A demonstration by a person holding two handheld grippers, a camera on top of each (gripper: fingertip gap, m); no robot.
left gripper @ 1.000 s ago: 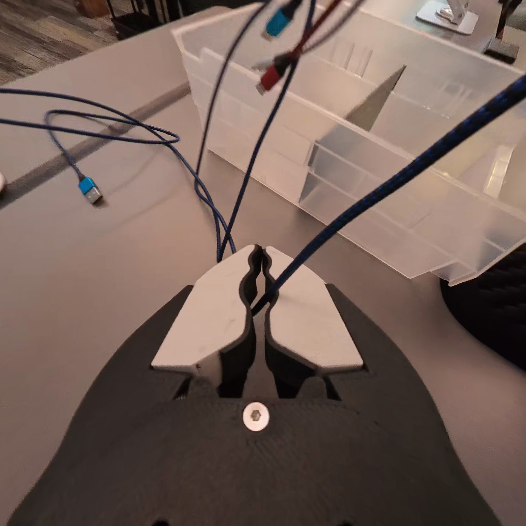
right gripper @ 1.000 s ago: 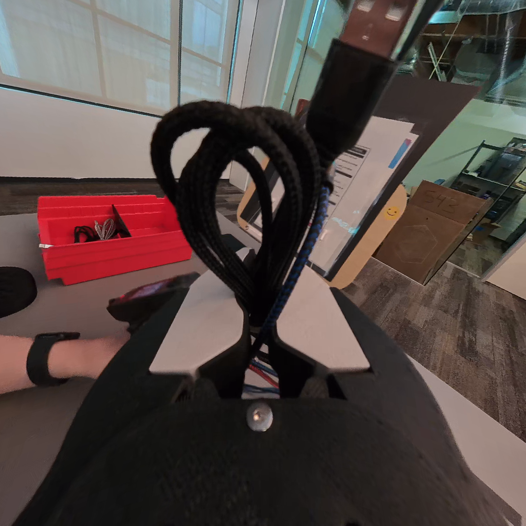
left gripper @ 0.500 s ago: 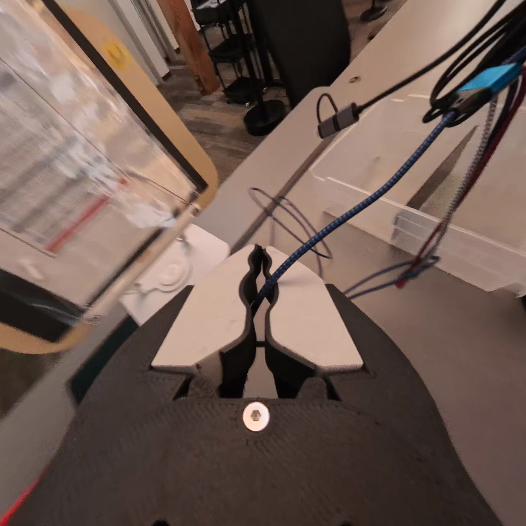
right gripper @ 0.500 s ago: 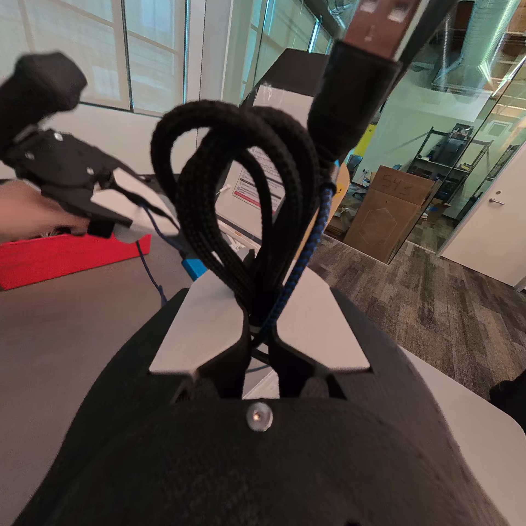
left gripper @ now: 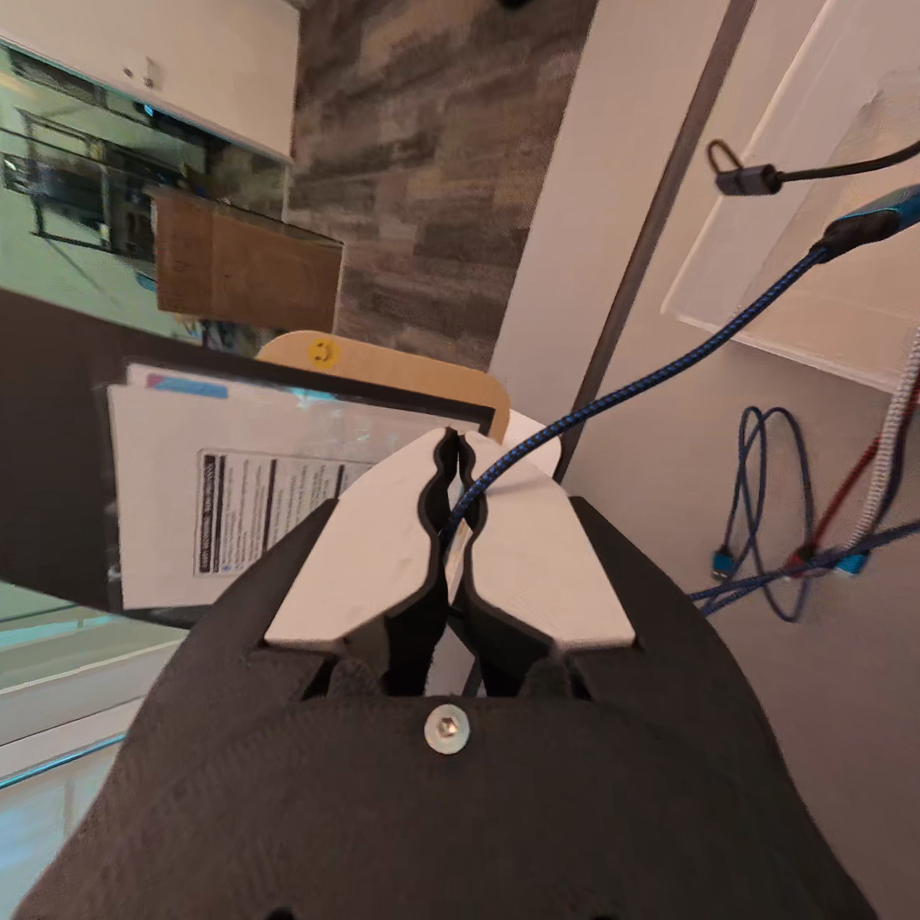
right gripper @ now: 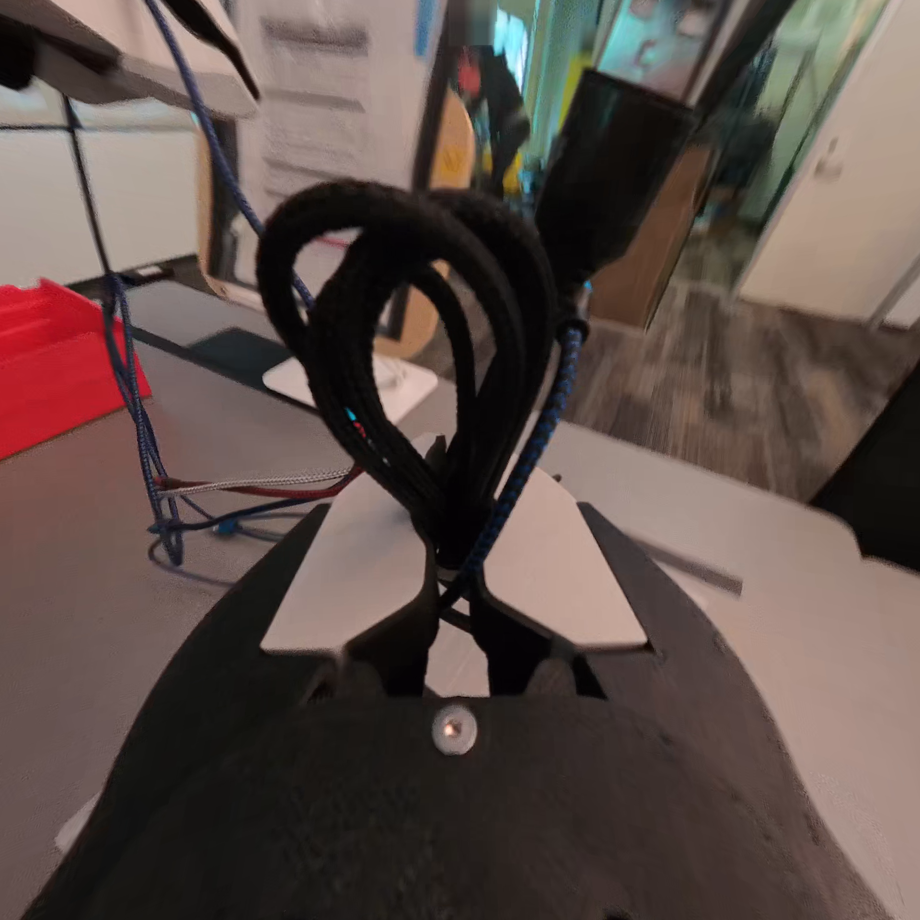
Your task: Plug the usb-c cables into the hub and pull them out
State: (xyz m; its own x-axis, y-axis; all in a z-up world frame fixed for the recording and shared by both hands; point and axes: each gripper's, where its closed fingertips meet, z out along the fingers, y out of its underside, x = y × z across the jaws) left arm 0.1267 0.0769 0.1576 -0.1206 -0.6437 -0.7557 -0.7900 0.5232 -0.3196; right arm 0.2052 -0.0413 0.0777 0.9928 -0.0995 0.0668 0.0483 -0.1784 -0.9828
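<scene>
My left gripper (left gripper: 457,440) is shut on a blue braided cable (left gripper: 622,398), which runs up and right to a black and blue plug (left gripper: 866,229). A grey plug with a small loop (left gripper: 742,176) hangs in the air above it. My right gripper (right gripper: 450,458) is shut on a bundle of looped black braided cable (right gripper: 398,323) together with a blue braided cable (right gripper: 542,438). A black USB plug (right gripper: 587,214) sticks up from the bundle. The left gripper (right gripper: 124,64) shows at the upper left of the right wrist view. I see no hub.
Loose blue, red and silver cables lie on the grey table (left gripper: 776,547) (right gripper: 224,498). A clear plastic bin (left gripper: 747,239) stands beyond them. A red bin (right gripper: 50,368) is at the left. A sign board with a paper sheet (left gripper: 249,473) and a white base plate (right gripper: 348,383) stand at the table's edge. The left gripper's tips are roughly 15 cm from the right gripper's.
The left gripper has risen and rolled, so its view has swung from the table to the sign board and floor. The right view has swung and blurred. Both grippers keep their cables.
</scene>
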